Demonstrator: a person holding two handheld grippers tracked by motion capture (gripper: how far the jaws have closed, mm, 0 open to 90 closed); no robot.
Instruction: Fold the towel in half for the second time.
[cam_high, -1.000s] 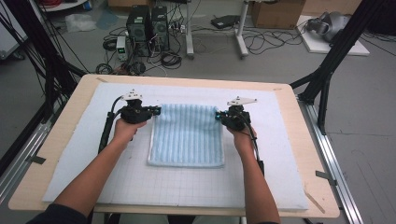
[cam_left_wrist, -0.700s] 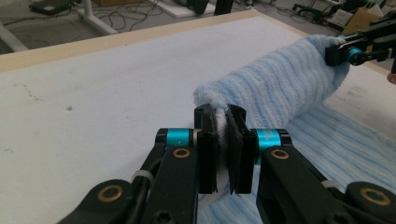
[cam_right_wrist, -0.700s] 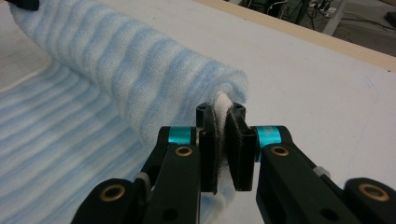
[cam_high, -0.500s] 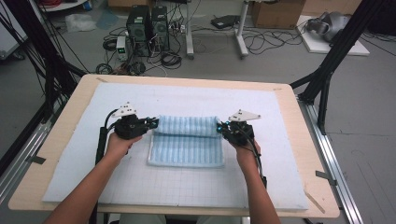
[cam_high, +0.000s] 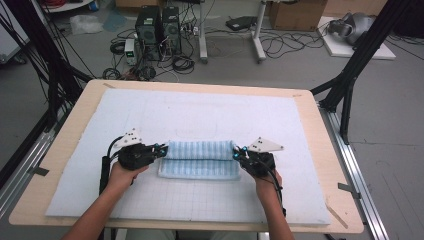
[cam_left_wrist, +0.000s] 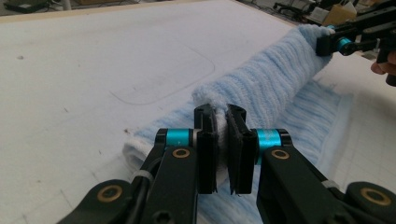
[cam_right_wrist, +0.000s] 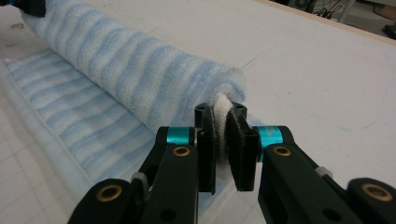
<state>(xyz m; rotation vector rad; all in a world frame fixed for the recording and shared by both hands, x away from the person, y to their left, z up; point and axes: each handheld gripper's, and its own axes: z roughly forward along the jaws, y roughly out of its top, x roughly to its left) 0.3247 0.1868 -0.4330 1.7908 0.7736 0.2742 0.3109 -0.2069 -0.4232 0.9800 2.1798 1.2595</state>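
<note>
A blue striped towel (cam_high: 200, 159) lies on the white mat (cam_high: 190, 115), near its 6 o'clock edge. Its far half is folded over into a puffy roll. The left gripper (cam_high: 159, 150) pinches the towel's 9 o'clock end, jaws pressed tight on the cloth. The right gripper (cam_high: 239, 156) pinches the 3 o'clock end the same way. No words can be read anywhere.
</note>
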